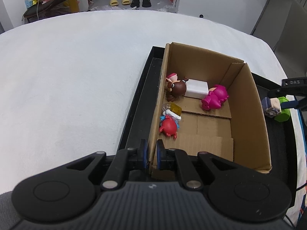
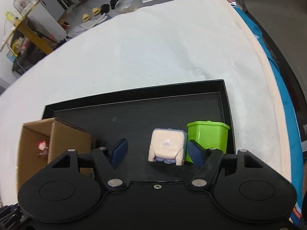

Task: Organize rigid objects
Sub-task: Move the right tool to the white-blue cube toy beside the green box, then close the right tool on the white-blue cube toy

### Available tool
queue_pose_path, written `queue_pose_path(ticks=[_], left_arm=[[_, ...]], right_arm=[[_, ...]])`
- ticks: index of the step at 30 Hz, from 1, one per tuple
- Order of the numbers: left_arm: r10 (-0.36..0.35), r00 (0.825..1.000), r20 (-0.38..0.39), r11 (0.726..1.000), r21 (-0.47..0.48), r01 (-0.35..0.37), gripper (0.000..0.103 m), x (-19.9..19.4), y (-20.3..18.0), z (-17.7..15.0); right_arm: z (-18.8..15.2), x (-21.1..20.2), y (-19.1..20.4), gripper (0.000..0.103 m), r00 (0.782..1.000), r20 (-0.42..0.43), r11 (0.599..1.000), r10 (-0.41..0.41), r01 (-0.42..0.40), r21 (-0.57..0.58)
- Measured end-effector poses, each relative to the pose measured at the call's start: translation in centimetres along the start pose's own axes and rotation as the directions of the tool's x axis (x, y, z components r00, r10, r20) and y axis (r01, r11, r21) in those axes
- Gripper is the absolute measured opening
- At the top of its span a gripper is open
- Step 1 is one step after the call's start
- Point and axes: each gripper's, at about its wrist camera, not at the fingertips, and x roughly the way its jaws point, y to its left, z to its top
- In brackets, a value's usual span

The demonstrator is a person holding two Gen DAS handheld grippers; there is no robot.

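R gripper (image 2: 156, 153) open, cube toy (image 2: 167, 146) btwn

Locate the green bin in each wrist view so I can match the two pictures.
Left wrist: green bin at the far right edge, outside the cardboard box, behind the cream block figure.
Right wrist: lower right, in the black tray's right corner, beside that figure.
Shared landmark: the cardboard box.

Left gripper (image 1: 152, 154) is pitched steeply downward with its jaws clamped tight on the cardboard box wall (image 1: 153, 134), while the right gripper (image 2: 156, 153), likewise angled downward, holds its jaws apart around the cream block figure (image 2: 167, 145), pads (image 2: 195, 154) not pressing it.
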Motion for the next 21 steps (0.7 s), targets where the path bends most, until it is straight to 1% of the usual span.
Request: queue_pose_path(ticks=[3, 7, 9, 10, 11, 14, 16, 19, 21], left_arm=[[-0.004, 1.0, -0.003, 1.0, -0.013, 0.004, 0.009, 0.1, 0.2, 0.0], [-0.008, 1.0, -0.001, 1.0, -0.006, 0.008, 0.009, 0.1, 0.2, -0.1], [-0.008, 1.0, -0.002, 1.0, -0.01, 0.008, 0.009, 0.1, 0.2, -0.1], [-0.007, 1.0, -0.003, 1.0, -0.011, 0.007, 0.009, 0.1, 0.2, -0.1], [-0.006, 1.0, -0.002, 1.0, -0.01, 0.006, 0.009, 0.1, 0.2, -0.2], [0.001, 1.0, -0.003, 1.0, -0.005, -0.001, 0.009, 0.2, 0.0, -0.2], [0.005, 1.0, -0.005, 1.0, -0.003, -0.005, 0.009, 0.2, 0.0, -0.1], [0.012, 1.0, -0.007, 1.0, 0.001, -0.012, 0.009, 0.3, -0.1, -0.1], [0.014, 1.0, -0.008, 1.0, 0.002, -0.014, 0.009, 0.3, -0.2, 0.0]], right_arm=[[-0.3, 0.8, 0.7, 0.063, 0.998, 0.007, 0.998, -0.06, 0.06, -0.023], [-0.7, 1.6, 1.4, 0.058, 0.993, 0.015, 0.992, -0.113, 0.114, -0.059], [-0.7, 2.0, 1.6, 0.053, 0.99, 0.021, 0.988, -0.138, 0.139, -0.063], [-0.8, 2.2, 1.5, 0.047, 0.988, 0.017, 0.986, -0.153, 0.154, -0.059], [-0.8, 2.4, 1.5, 0.045, 0.987, 0.014, 0.985, -0.16, 0.161, -0.058], [-1.1, 2.5, 1.7, 0.044, 0.986, 0.014, 0.983, -0.166, 0.166, -0.082], [-1.3, 2.3, 1.8, 0.044, 0.988, 0.006, 0.985, -0.155, 0.155, -0.076], [-1.5, 1.8, 1.5, 0.043, 0.995, -0.014, 0.994, -0.096, 0.095, -0.048], [-1.6, 1.3, 1.3, 0.043, 0.997, -0.014, 0.996, -0.076, 0.076, -0.039]])
